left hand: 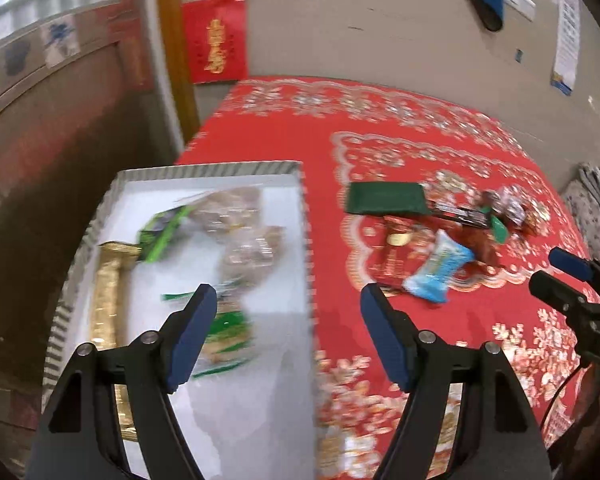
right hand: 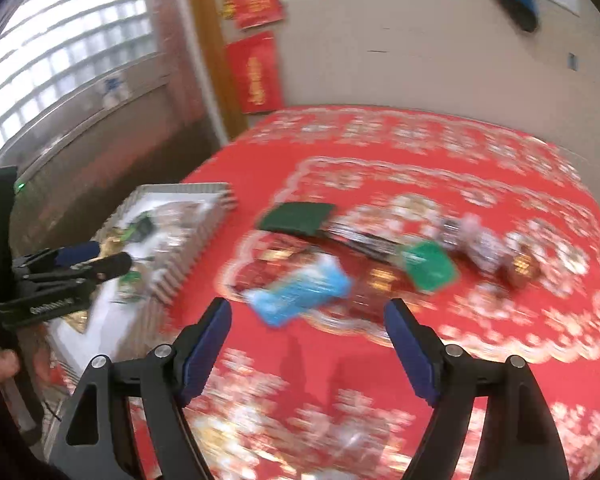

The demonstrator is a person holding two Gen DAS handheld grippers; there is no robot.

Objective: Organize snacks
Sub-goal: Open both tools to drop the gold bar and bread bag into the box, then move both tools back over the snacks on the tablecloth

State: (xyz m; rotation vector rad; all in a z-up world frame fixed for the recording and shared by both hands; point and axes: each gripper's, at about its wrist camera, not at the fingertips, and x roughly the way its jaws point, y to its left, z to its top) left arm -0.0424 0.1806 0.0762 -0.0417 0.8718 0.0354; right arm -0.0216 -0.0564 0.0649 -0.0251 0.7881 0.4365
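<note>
Shallow rectangular box [left hand: 304, 216], ribbed striped rim, white inside, holds crinkly wrappers & a gold foil bar [left hand: 107, 300]. Left claw [left hand: 288, 312] released, empty, over the box. Right claw [right hand: 308, 320] released, empty; glossy blue snack packet [right hand: 300, 292] just beyond, on red patterned desk cloth [right hand: 380, 380].

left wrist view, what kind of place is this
Probably a room in a home: a table under a red festive tablecloth, red paper banners on a plain wall, and snacks going into a white tray.
</note>
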